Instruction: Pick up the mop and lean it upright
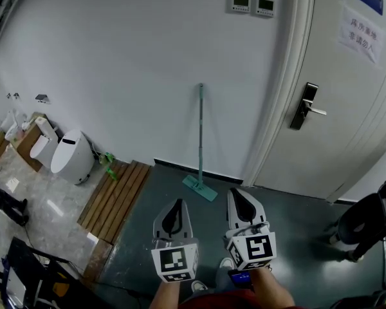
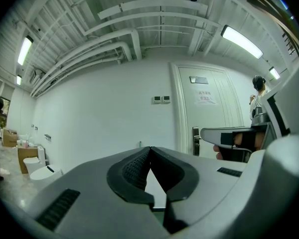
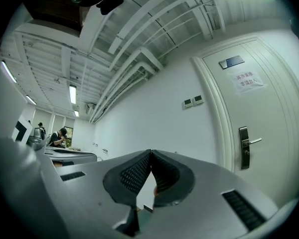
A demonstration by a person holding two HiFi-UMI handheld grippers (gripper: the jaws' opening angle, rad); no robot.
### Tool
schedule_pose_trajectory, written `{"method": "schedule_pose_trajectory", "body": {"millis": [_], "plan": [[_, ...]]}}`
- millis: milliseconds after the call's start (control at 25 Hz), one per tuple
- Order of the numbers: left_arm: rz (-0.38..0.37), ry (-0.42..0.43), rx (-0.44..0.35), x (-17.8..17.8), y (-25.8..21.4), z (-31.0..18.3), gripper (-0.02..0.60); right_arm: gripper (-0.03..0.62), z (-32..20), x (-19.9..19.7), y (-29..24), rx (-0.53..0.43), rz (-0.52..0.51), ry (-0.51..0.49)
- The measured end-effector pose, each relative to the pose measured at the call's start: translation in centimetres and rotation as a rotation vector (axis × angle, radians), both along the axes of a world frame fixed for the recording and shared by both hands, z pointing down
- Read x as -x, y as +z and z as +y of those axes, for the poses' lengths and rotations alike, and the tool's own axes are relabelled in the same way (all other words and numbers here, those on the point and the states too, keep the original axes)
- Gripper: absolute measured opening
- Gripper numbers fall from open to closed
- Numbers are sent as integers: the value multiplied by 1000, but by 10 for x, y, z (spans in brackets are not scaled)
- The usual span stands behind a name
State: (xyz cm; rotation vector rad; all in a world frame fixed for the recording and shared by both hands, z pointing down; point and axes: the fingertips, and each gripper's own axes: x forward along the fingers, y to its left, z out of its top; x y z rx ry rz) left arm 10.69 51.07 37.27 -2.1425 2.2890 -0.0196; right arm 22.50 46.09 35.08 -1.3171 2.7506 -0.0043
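Observation:
The mop (image 1: 201, 140) stands upright against the white wall, its teal flat head (image 1: 200, 188) on the dark floor and its thin handle reaching up the wall. My left gripper (image 1: 175, 206) and right gripper (image 1: 242, 198) hover side by side in front of it, a short way back from the mop head. Both point level at the wall. In the left gripper view the left gripper (image 2: 150, 148) has its jaws meeting at the tips with nothing between. The right gripper (image 3: 151, 152) in its own view is likewise shut and empty.
A white door (image 1: 347, 95) with a metal handle (image 1: 307, 108) is right of the mop. A wooden slatted board (image 1: 116, 198) lies on the floor at left, beyond it a white toilet (image 1: 74, 156). A black wheeled object (image 1: 367, 221) stands at right.

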Motion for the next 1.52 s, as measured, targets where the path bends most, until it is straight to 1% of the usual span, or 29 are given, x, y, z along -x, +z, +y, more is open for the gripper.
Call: {"method": "schedule_pose_trajectory", "body": {"millis": [280, 680, 1000, 1240, 1520], "plan": [[-17, -2, -7, 7, -3, -39, 15, 18, -41, 7, 7, 12, -18, -2], [-45, -23, -5, 4, -1, -135, 15, 18, -139, 9, 16, 36, -37, -18], [-49, -35, -6, -2, -5, -206, 15, 18, -210, 1, 7, 11, -35, -27], [-26, -57, -29, -13, -11, -252, 15, 18, -253, -15, 0, -20, -21, -38], [-33, -74, -34, -22, -15, -287, 15, 18, -290, -20, -2, -19, -34, -63]]}}
